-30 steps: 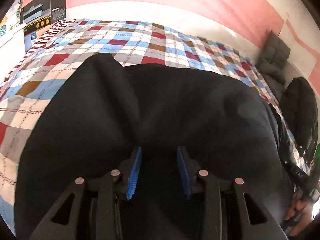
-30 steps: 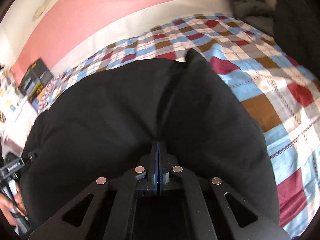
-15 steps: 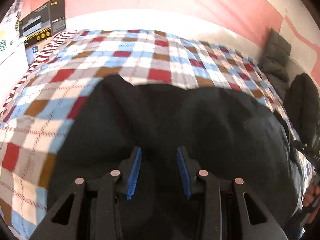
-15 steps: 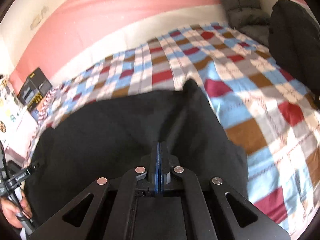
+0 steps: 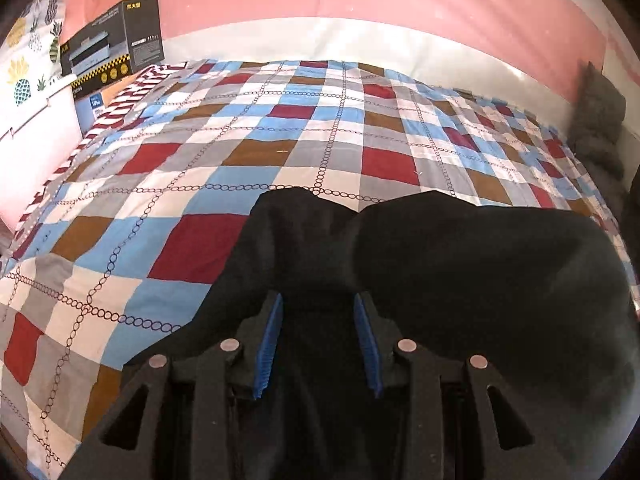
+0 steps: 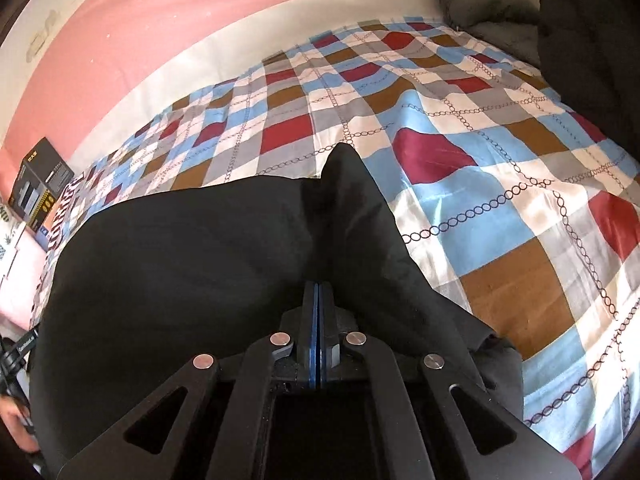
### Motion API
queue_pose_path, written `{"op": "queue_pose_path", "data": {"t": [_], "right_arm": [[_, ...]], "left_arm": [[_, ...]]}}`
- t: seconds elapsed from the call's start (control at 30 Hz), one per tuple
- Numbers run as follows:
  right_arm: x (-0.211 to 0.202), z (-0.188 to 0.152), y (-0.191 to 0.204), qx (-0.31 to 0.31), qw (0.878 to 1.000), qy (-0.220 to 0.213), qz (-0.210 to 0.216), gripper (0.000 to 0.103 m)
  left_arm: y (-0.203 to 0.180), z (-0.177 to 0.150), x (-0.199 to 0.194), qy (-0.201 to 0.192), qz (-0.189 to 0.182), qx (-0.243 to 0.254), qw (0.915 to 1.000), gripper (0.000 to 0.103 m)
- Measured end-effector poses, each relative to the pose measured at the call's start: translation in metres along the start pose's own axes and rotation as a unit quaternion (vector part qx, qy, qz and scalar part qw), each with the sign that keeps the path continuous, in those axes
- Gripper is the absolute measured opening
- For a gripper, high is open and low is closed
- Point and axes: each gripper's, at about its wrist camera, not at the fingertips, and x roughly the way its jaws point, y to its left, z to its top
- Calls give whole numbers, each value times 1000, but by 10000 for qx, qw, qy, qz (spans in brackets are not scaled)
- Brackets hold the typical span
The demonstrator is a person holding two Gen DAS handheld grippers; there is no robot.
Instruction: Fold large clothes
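Drawn back toward the near edge of the bed (image 5: 304,152) within the last second, black garment (image 5: 460,264) now bunched, pinched in the shut right hand-held gripper (image 6: 318,312), left hand-held gripper (image 5: 318,340) gaping wide above it; probably mid-fold.

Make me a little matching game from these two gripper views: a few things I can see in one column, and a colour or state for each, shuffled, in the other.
Things:
1. left gripper
2. right gripper
3. garment
4. bedsheet

States or colours:
a. checked red, blue, brown and white
b. fingers pressed together
c. black
d. fingers apart, blue pads showing

Pairs: 1-d, 2-b, 3-c, 4-a
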Motion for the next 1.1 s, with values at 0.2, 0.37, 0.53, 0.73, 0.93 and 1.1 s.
{"op": "queue_pose_path", "data": {"t": [0.2, 0.37, 0.53, 0.73, 0.93, 1.1], "right_arm": [[-30, 6, -1, -13, 9999, 126, 67, 2], [-91, -33, -6, -157, 9993, -93, 325, 2], [-106, -76, -13, -330, 9990, 198, 212, 2], [-132, -95, 2, -446, 9979, 355, 323, 18], [-147, -116, 67, -1361, 9857, 294, 948, 44], [-115, -126, 81, -1618, 9834, 499, 657, 44]], "left_arm": [[12, 8, -30, 220, -269, -69, 9994, 39], [15, -24, -89, -19, -472, 113, 9988, 39], [21, -76, -116, 307, -503, 133, 9982, 40], [1, -104, -156, 429, -661, 237, 9966, 42], [-67, -111, -175, 300, -1214, 829, 9887, 49], [-97, -117, -148, 474, -941, 1145, 9878, 54]]}}
